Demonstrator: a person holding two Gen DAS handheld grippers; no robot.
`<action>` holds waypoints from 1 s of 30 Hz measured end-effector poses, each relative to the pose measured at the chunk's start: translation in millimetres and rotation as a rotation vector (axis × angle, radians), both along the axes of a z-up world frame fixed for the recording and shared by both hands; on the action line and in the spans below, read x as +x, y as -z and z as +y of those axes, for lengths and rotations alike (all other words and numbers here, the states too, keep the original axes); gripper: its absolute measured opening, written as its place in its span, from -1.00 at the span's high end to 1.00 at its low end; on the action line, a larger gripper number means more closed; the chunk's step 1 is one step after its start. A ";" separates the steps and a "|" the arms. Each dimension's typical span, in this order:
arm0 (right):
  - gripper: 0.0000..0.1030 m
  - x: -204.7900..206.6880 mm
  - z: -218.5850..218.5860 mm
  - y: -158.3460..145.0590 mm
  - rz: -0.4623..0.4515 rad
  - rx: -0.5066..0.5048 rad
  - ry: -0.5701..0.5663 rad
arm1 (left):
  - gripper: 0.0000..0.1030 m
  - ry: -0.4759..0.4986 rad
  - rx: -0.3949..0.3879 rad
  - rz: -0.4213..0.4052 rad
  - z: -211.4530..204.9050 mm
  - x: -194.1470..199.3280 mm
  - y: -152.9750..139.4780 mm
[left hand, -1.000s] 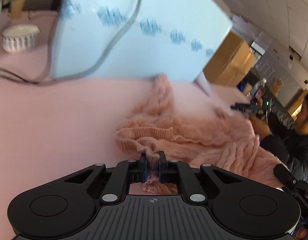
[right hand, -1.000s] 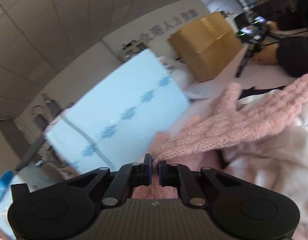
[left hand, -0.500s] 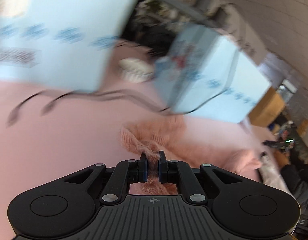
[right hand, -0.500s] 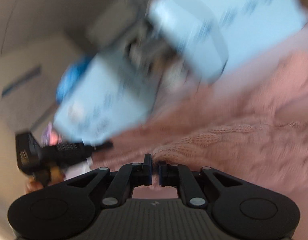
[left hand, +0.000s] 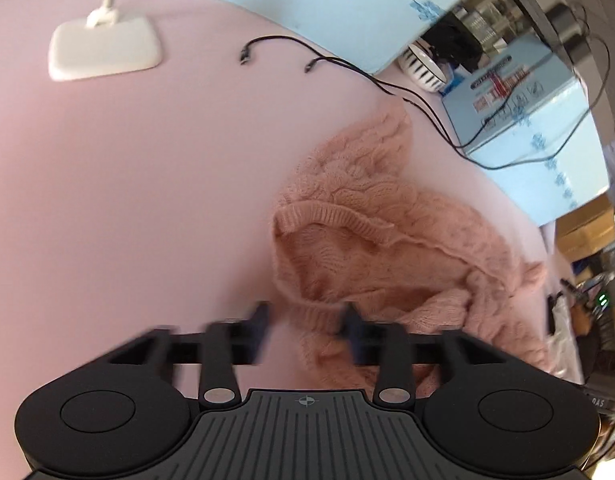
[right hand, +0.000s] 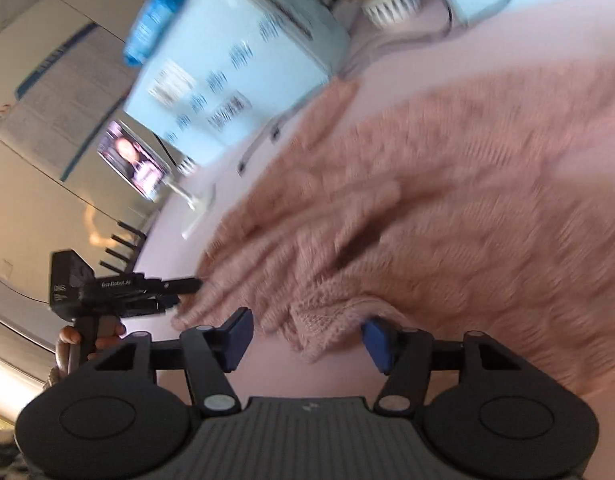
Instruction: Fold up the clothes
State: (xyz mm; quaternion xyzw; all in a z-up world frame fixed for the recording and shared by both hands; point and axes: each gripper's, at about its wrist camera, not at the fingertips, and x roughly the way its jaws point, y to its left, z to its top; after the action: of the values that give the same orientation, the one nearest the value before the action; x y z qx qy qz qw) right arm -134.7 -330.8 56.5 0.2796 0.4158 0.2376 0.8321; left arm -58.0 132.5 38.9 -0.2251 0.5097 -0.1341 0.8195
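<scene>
A pink cable-knit sweater [left hand: 387,240] lies bunched on the pink table [left hand: 127,180]. My left gripper [left hand: 306,320] hangs just above the sweater's near ribbed edge. Its jaws are opening and blurred, and the knit lies loose between them, untouched by the pads. In the right wrist view the sweater [right hand: 447,200] spreads across the right half. My right gripper [right hand: 307,336] is opening too, and a folded corner of knit sits between its blue pads [right hand: 237,332] without being pressed. The left gripper [right hand: 187,292], held by a hand [right hand: 67,336], shows at the sweater's left end.
A white lamp base [left hand: 103,46] stands at the far left. Black cables [left hand: 347,68] run across the table toward light blue boxes [left hand: 519,120] and a striped bowl [left hand: 421,66]. A lit screen on a stand [right hand: 133,160] sits beside another blue box [right hand: 235,60].
Both grippers were shut on the sweater and now stand apart. The knit has dropped from them onto the table. Both views swung across the table meanwhile.
</scene>
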 end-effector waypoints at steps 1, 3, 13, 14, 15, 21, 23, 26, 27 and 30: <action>-0.56 -4.1 -9.2 -4.4 -0.029 -0.003 0.035 | -0.58 0.001 0.030 -0.024 0.8 -3.3 -5.7; -0.59 -10.8 -30.1 -9.9 -0.077 -0.018 0.134 | -0.64 -0.007 0.115 -0.097 0.3 -9.8 -16.9; -0.61 23.1 -116.5 -0.3 -0.110 -0.470 0.732 | -0.72 0.009 0.057 -0.085 -5.8 36.2 1.0; -0.61 28.8 -117.8 2.2 -0.106 -0.481 0.723 | -0.72 0.027 0.049 -0.081 -10.6 41.1 3.8; -0.62 35.3 -118.5 5.0 -0.099 -0.490 0.709 | -0.72 0.048 0.047 -0.084 -16.9 45.6 5.4; -0.51 90.6 -94.0 32.1 0.023 -0.490 0.524 | -0.73 0.082 0.069 -0.102 -48.5 65.9 5.2; 0.00 96.9 -81.9 33.0 -0.005 -0.545 0.540 | -0.71 0.090 0.091 -0.120 -57.6 69.4 5.6; 0.65 97.9 -68.5 35.1 -0.022 -0.582 0.576 | -0.60 0.074 0.153 -0.170 -70.8 70.1 7.6; 0.68 96.6 -67.4 36.0 -0.027 -0.555 0.576 | -0.51 0.064 0.172 -0.186 -73.4 69.1 7.8; 0.75 90.4 -70.8 31.8 -0.057 -0.478 0.609 | 0.18 0.031 0.208 -0.215 -75.5 66.5 6.3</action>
State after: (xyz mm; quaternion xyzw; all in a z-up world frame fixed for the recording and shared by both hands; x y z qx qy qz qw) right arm -44.3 -401.6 24.6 0.1815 0.3342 -0.1163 0.9175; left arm 8.5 57.0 32.7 -0.1153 0.4337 -0.1167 0.8860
